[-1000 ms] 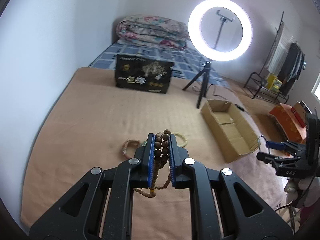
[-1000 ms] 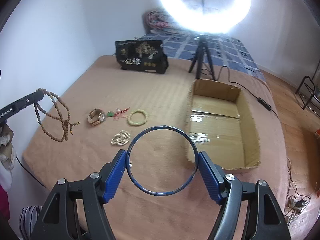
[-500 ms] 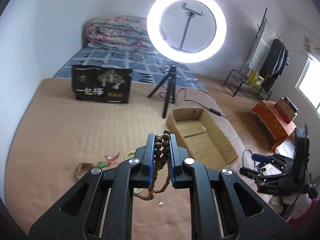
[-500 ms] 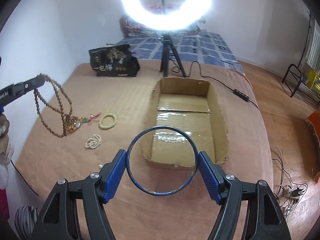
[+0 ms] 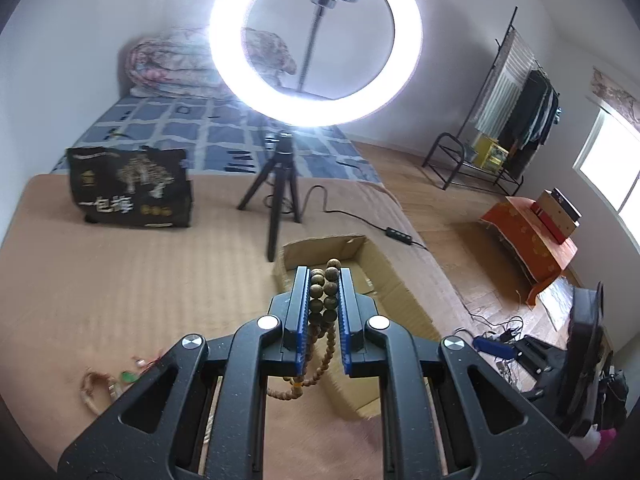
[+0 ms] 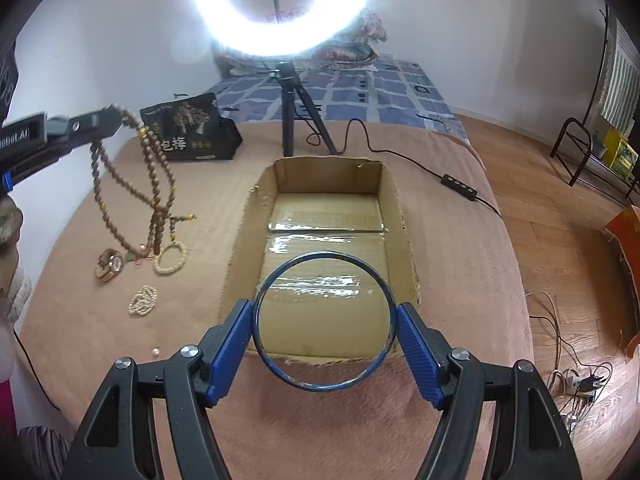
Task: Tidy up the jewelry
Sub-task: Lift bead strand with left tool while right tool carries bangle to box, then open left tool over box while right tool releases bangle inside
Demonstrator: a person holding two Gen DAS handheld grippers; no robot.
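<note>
My left gripper [image 5: 323, 276] is shut on a long brown wooden bead necklace [image 5: 322, 304], which hangs in loops below the fingers; in the right wrist view the necklace [image 6: 132, 192] dangles left of the open cardboard box [image 6: 396, 208]. My right gripper [image 6: 325, 316] is shut on a dark blue bangle [image 6: 378, 366], held above the near end of the box. On the brown blanket left of the box lie a cream bead bracelet [image 6: 171, 258], a pearl bracelet [image 6: 143, 300], a gold-toned piece [image 6: 109, 265] and a loose pearl [image 6: 155, 353].
A ring light on a tripod [image 6: 289, 120] stands behind the box, its cable [image 6: 460, 184] running right. A black printed bag [image 6: 190, 128] stands at the back left. The bed edge drops to wooden floor [image 6: 568, 280] on the right.
Both grippers have moved toward the box. The bangle now hangs over the box's near end, and the necklace has swung closer to the box's left side.
</note>
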